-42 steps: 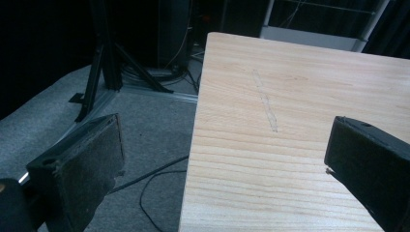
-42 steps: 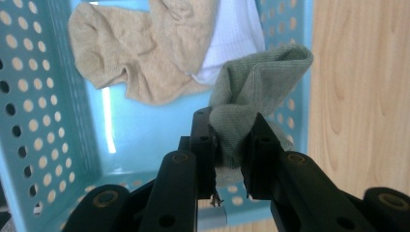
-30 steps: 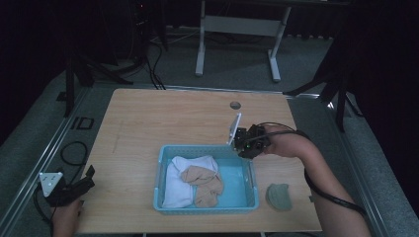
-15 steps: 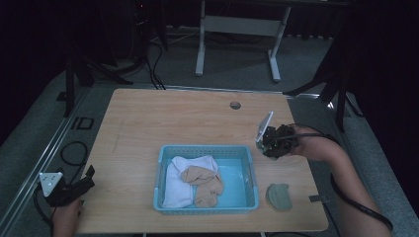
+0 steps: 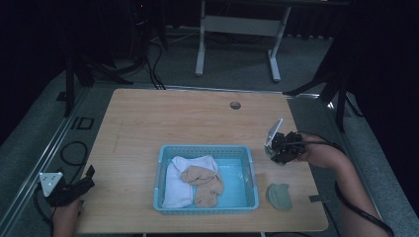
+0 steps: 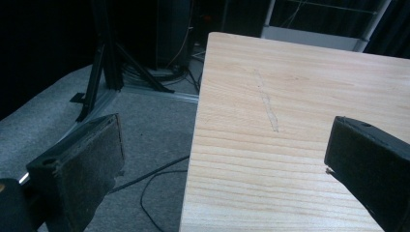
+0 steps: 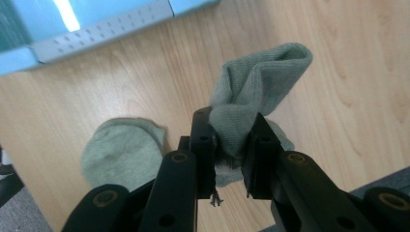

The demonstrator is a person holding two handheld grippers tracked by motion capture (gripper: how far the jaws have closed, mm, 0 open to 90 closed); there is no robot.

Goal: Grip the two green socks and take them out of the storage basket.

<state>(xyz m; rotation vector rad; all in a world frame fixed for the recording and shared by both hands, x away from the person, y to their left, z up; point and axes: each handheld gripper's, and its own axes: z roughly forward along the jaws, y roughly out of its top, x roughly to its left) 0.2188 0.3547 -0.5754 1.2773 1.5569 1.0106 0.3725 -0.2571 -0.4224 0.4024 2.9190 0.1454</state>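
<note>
— Where do things stand, left to right?

— The left gripper (image 5: 81, 185) rests at the table's (image 5: 148, 123) left edge, jaws wide open on nothing. The light-blue plastic basket (image 5: 205, 208) sits mid-table, left of the right gripper (image 7: 231, 145) — whose jaws are clamped on a grey-green knit sock (image 7: 256, 96).

— And its mate?

— The flat grey-green sock (image 5: 278, 196) lies just right of the basket.

Grey-green sock (image 7: 251, 92) bunched upright, its lower part trailing onto the wooden table (image 7: 145, 82)
</note>
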